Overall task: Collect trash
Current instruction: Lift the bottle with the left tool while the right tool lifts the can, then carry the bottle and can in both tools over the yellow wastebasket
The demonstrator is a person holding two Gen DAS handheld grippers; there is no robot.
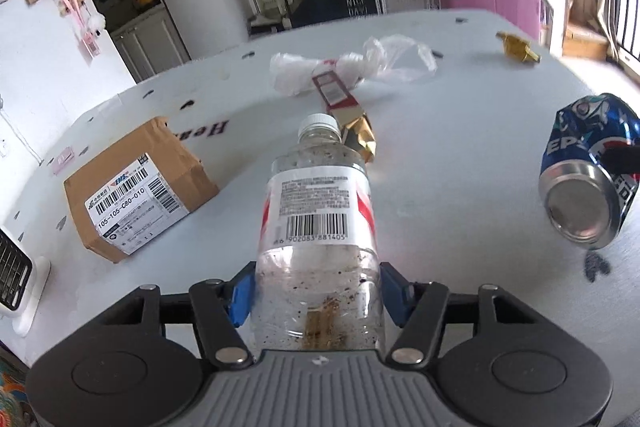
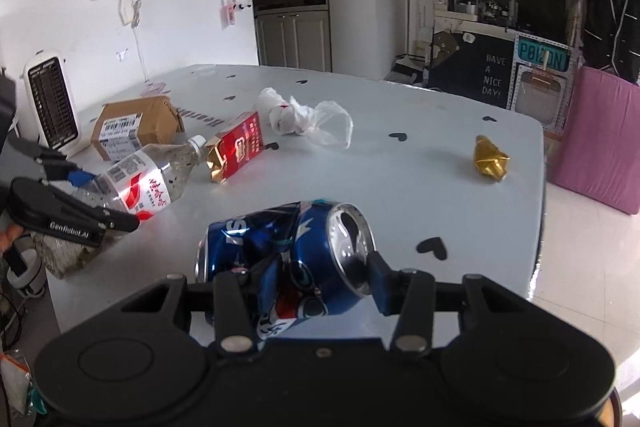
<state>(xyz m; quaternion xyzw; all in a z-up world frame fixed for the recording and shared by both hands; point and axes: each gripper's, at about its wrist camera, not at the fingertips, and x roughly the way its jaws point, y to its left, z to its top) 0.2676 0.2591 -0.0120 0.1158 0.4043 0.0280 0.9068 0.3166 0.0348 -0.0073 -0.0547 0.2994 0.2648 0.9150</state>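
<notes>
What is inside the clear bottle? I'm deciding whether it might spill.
The bottle held by the left gripper shows dark specks and brownish bits near its base. Its label hides the middle; liquid cannot be confirmed.

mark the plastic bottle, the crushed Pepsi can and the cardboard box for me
plastic bottle [image 1: 316,203]: left wrist view, on its label.
crushed Pepsi can [image 2: 256,239]: right wrist view, on its dented blue side.
cardboard box [image 1: 132,195]: left wrist view, on its shipping label.

Lying spread over the table [image 2: 440,187]: a cardboard box [image 2: 136,131] sitting far left beside a heater [image 2: 50,107], a carton [image 2: 236,151] resting just ahead of a plastic bag [image 2: 308,119], a foil wrapper [image 2: 490,159] sitting well apart to the right. Being held nearer: a bottle [image 1: 320,211] between the left gripper's [image 1: 316,297] jaws, a crushed can [image 2: 288,255] between the right gripper's [image 2: 322,285].
</notes>
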